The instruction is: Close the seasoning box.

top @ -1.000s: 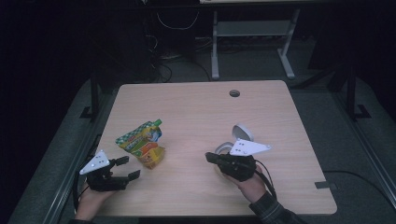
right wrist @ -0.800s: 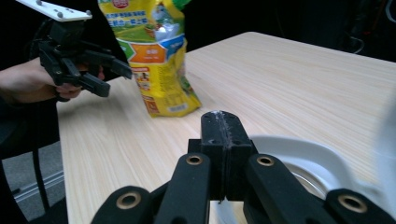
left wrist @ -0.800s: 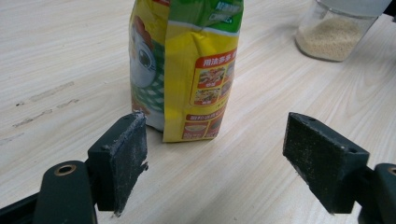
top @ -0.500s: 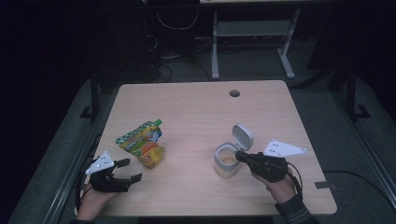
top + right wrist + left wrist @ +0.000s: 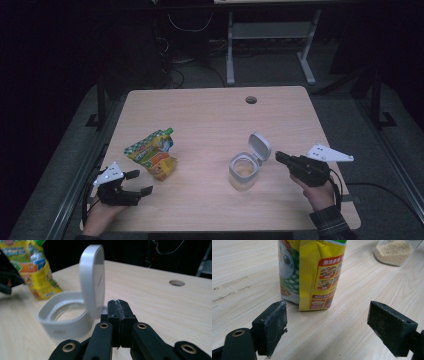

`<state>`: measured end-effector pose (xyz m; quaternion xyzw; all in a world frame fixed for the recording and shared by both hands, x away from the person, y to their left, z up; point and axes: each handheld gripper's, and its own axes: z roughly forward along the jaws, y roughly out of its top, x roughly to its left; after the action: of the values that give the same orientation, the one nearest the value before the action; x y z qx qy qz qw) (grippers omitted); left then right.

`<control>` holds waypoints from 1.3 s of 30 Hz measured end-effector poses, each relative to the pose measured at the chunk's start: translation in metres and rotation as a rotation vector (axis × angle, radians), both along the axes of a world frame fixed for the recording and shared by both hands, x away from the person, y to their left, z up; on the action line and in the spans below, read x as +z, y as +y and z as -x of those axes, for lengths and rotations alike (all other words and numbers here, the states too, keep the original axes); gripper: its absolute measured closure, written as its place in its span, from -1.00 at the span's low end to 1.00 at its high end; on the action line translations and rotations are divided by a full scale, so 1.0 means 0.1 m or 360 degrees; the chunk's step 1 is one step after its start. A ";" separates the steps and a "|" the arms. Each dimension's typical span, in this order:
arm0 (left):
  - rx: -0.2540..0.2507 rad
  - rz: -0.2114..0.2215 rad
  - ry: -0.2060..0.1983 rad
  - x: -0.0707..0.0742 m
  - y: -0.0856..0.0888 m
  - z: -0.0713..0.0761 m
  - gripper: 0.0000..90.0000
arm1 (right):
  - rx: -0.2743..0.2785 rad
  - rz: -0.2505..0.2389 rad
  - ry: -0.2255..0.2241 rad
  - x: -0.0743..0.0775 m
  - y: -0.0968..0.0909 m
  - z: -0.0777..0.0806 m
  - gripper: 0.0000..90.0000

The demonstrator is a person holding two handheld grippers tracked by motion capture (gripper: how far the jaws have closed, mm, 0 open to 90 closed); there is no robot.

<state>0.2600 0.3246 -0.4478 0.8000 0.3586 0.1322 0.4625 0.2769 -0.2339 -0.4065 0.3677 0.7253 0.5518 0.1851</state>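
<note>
Here, jar (image 5: pixel 243 171) just left of right gripper (image 5: pixel 280 156) (jaws together), lid (image 5: pixel 259 146) up.

One table (image 5: pixel 200 115) bears one yellow spouted pouch (image 5: pixel 152 153) and one open-lidded jar (image 5: pixel 245 169); two hand-held grippers, left (image 5: pixel 142 182) and right (image 5: pixel 279 156).

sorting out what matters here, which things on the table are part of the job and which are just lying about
In the job:
- yellow-green spouted pouch, before the open left gripper
- glass jar, hinged lid up, beside the shut right gripper

Lying about:
- cable hole in the table
</note>
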 end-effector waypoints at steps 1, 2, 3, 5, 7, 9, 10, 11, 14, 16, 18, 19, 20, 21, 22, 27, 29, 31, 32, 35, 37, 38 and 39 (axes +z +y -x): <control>0.0005 0.0002 0.0000 0.00 0.00 0.00 -0.65 | 0.0000 -0.0012 -0.0006 0.01 0.01 -0.02 0.98; 0.0007 0.0003 0.0000 0.00 0.00 0.00 -0.65 | -0.0004 -0.0013 -0.0009 0.02 0.02 -0.04 0.98; 0.0006 0.0005 0.0002 0.00 0.00 0.00 -0.65 | -0.0013 -0.0010 -0.0018 0.02 0.04 -0.06 0.98; 0.0001 -0.0005 0.0006 0.00 0.00 -0.01 -0.65 | -0.0009 -0.0024 -0.0015 0.03 0.07 -0.10 0.98; -0.0008 -0.0013 0.0009 -0.01 -0.01 -0.01 -0.65 | -0.0001 -0.0023 -0.0026 0.03 0.10 -0.13 0.98; -0.0008 -0.0012 0.0011 -0.01 -0.01 -0.01 -0.65 | 0.0003 -0.0015 -0.0030 0.03 0.13 -0.14 0.98; -0.0009 -0.0009 0.0013 -0.01 -0.01 -0.01 -0.65 | 0.0013 -0.0018 -0.0027 0.03 0.15 -0.14 0.98; -0.0009 -0.0008 0.0012 -0.01 -0.01 -0.01 -0.65 | 0.0018 -0.0019 -0.0029 0.03 0.16 -0.14 0.98; -0.0011 -0.0003 0.0013 -0.02 -0.01 -0.02 -0.65 | 0.0043 -0.0019 -0.0039 0.04 0.19 -0.12 0.98; -0.0015 -0.0006 0.0010 -0.01 -0.02 -0.02 -0.65 | 0.0060 -0.0037 -0.0038 0.05 0.21 -0.10 0.98; -0.0015 -0.0004 0.0011 -0.01 -0.02 -0.01 -0.65 | 0.0087 -0.0051 -0.0043 0.05 0.22 -0.09 0.98; -0.0015 -0.0006 0.0010 -0.01 -0.02 -0.01 -0.65 | 0.0088 -0.0048 -0.0045 0.05 0.23 -0.09 0.98; -0.0014 -0.0006 0.0011 -0.01 -0.02 -0.01 -0.65 | 0.0092 -0.0049 -0.0046 0.05 0.23 -0.08 0.98; -0.0013 -0.0004 0.0013 -0.01 -0.02 -0.01 -0.65 | 0.0106 -0.0060 -0.0043 0.05 0.23 -0.08 0.98; -0.0013 -0.0004 0.0014 -0.01 -0.02 -0.02 -0.65 | 0.0117 -0.0059 -0.0042 0.05 0.23 -0.07 0.98; -0.0005 0.0001 0.0002 0.01 -0.03 -0.02 -0.65 | 0.0145 -0.0048 -0.0051 0.03 0.25 -0.06 0.98; -0.0004 -0.0005 0.0004 0.01 -0.03 -0.02 -0.65 | 0.0132 -0.0052 -0.0056 0.03 0.23 -0.06 0.98; -0.0005 -0.0006 0.0010 0.01 -0.03 -0.02 -0.65 | 0.0112 -0.0060 -0.0051 0.02 0.19 -0.05 0.98; -0.0006 -0.0005 0.0013 0.01 -0.03 -0.02 -0.65 | 0.0102 -0.0057 -0.0043 0.02 0.17 -0.05 0.97; -0.0013 -0.0001 0.0016 0.00 -0.03 -0.03 -0.65 | 0.0059 -0.0054 -0.0018 -0.01 0.10 -0.05 0.94; -0.0017 -0.0006 0.0017 0.00 -0.03 -0.02 -0.65 | 0.0023 -0.0054 -0.0013 -0.03 0.05 -0.04 0.89; -0.0016 -0.0006 0.0019 -0.01 -0.02 -0.02 -0.65 | 0.0003 -0.0047 -0.0004 -0.04 0.02 -0.03 0.84; -0.0016 -0.0002 0.0016 -0.01 -0.02 -0.02 -0.65 | -0.0023 -0.0034 -0.0005 -0.05 0.00 -0.03 0.79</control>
<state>0.2618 0.3225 -0.4487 0.8027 0.3569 0.1259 0.4609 0.2797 -0.2341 -0.4117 0.3741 0.7164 0.5587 0.1865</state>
